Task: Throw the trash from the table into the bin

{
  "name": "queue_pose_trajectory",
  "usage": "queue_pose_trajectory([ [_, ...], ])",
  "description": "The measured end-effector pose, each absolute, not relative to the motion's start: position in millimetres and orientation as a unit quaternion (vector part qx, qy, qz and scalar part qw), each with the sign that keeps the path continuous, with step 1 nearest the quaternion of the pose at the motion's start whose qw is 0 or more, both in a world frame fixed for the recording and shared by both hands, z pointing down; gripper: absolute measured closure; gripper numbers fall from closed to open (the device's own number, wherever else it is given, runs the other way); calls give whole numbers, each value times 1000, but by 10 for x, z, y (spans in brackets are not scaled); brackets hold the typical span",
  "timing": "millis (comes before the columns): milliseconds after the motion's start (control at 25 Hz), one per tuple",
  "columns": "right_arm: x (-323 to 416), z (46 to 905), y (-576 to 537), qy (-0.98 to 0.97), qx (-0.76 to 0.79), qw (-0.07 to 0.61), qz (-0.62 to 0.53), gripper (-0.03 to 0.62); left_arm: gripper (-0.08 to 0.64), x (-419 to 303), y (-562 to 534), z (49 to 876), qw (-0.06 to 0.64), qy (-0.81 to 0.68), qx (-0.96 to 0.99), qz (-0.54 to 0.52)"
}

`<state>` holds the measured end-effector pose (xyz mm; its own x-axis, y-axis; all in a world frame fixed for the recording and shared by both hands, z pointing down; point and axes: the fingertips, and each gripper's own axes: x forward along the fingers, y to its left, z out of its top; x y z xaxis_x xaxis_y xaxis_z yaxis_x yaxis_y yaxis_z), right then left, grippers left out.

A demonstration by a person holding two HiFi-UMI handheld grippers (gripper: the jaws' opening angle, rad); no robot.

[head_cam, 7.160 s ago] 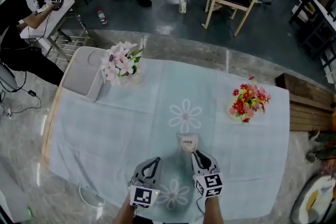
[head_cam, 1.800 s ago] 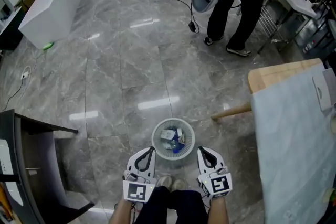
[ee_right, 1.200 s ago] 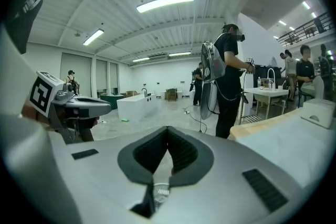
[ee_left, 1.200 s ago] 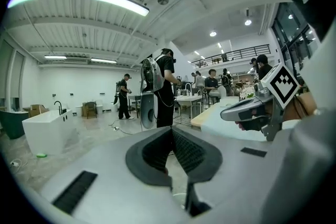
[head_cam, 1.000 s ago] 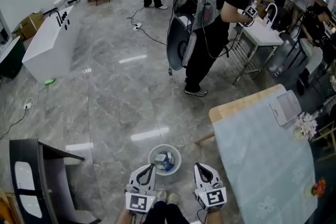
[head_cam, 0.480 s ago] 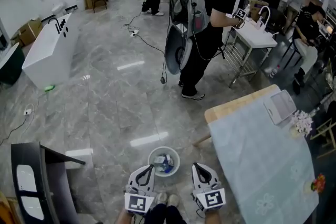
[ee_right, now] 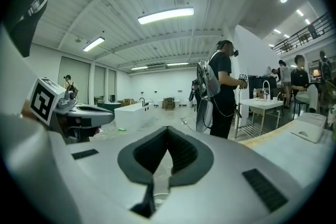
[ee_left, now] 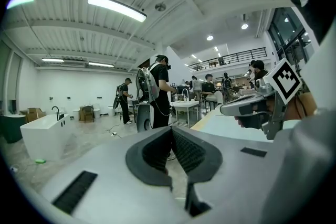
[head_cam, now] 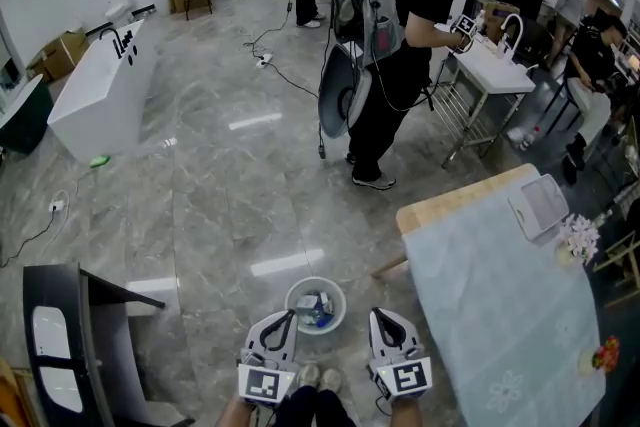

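A white round bin (head_cam: pixel 315 304) stands on the grey floor with several pieces of trash inside, among them something blue. In the head view both grippers hang low, just this side of the bin. My left gripper (head_cam: pixel 286 317) is at the bin's near left rim and my right gripper (head_cam: pixel 381 317) is a little to the bin's right. Both are shut with nothing between the jaws, as the left gripper (ee_left: pixel 170 131) and right gripper (ee_right: pixel 168 131) show in their own views. The table (head_cam: pixel 470 265) with its pale blue cloth lies to the right.
On the table stand a grey tray (head_cam: pixel 540 205), pale flowers (head_cam: pixel 579 237) and red flowers (head_cam: pixel 604 355). A person with a backpack (head_cam: pixel 395 35) stands beyond the table's corner. A white bathtub (head_cam: pixel 100 95) is at the far left, a dark stand (head_cam: pixel 60 335) at the near left.
Long before, both grippers were over the table by a small paper packet. Now they hang by the bin. Over the last second the view has lifted slightly; the grippers stay shut.
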<state>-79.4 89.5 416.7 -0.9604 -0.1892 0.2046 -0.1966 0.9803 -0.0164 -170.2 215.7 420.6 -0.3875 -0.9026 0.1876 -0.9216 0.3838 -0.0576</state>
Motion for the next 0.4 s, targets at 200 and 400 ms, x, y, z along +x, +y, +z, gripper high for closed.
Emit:
queue_pose_trajectory([
  [200,-813,4213,887,-990,93,105,19,586,552,-1714,2169,4252,67,-832,546,77],
  [400,-832,4219,862,-990,94,105,21,586,552,-1744,2173,4287,72,-832,544,82],
])
